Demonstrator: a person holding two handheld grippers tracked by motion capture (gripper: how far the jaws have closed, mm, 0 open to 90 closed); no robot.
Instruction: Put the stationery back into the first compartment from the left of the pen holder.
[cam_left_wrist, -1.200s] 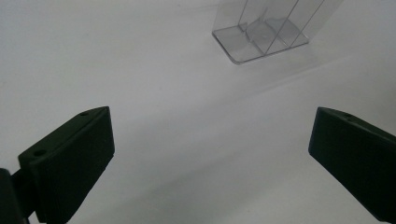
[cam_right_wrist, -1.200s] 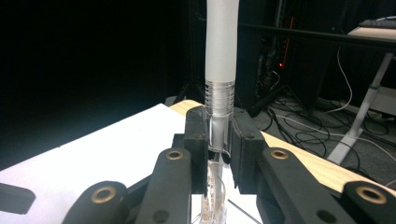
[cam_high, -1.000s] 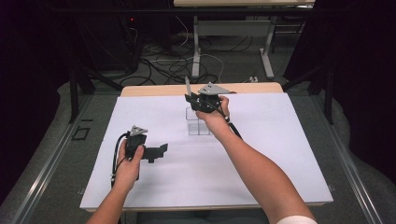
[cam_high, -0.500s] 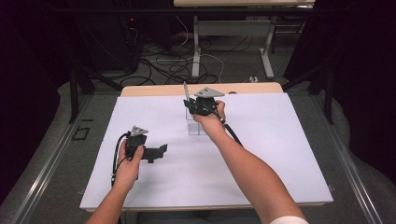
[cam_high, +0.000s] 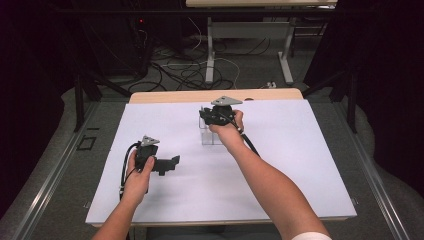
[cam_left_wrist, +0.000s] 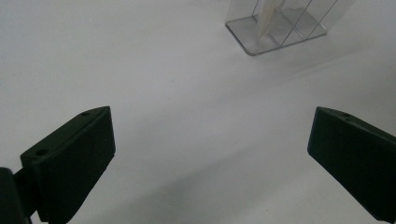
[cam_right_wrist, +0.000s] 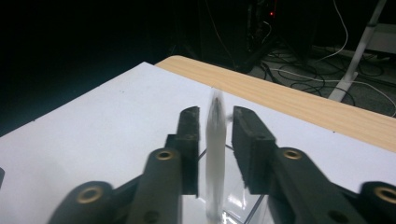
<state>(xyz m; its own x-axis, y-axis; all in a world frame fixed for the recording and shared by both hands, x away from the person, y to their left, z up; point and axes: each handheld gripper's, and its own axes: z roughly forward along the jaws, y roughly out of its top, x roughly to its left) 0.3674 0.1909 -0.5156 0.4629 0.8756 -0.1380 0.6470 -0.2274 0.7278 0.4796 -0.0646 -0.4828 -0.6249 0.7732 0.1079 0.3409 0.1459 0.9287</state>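
At the far middle of the desk (cam_high: 300, 165), the right gripper (cam_right_wrist: 215, 128) has just been parting its fingers beside the pale stick (cam_right_wrist: 215, 154) standing in the clear box (cam_high: 211, 136), so placement looks done; left gripper (cam_left_wrist: 210, 154) idles, fingers spread.

High view: fixed above person's side, faces forward and down, far enough to take in whole white surface (cam_high: 280, 165) with clear divided holder (cam_high: 212, 136) near middle. Left gripper view: rides low over surface, faces toward holder (cam_left_wrist: 275, 25) from moderate distance; holder sits at top edge. Right gripper view: close above holder (cam_right_wrist: 233, 212), faces across it to surface's far wooden edge and floor cables beyond. All three share holder and white surface around it.
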